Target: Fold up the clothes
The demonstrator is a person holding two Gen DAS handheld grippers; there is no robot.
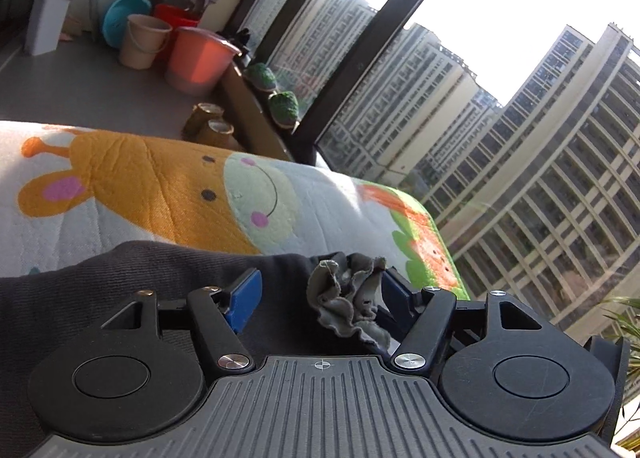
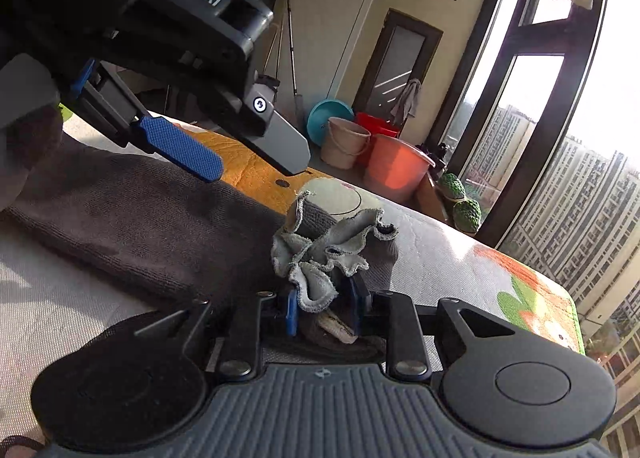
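Dark garment (image 2: pixel 152 217): right tongs (image 2: pixel 322 310) clench its frilled cuff (image 2: pixel 320 254). Left tongs (image 1: pixel 316 298) gape, cuff at three o'clock. Thin bite; a tug could slip it.

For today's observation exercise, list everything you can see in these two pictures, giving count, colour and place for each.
Garment: one, dark grey with a paler ruffled cuff, lying on the mat.
Mat: one, white with an orange cartoon animal, under the garment.
Buckets: three, beige, red and salmon pink, on the floor by the window.
Basin: one, teal, behind the buckets.
Potted plants: two, green, on the window ledge.
Tower blocks: several, beige, outside the window.
Left gripper: one, black with blue fingers, open above the garment.
Right gripper: one, black with blue fingers, shut on the ruffled cuff.
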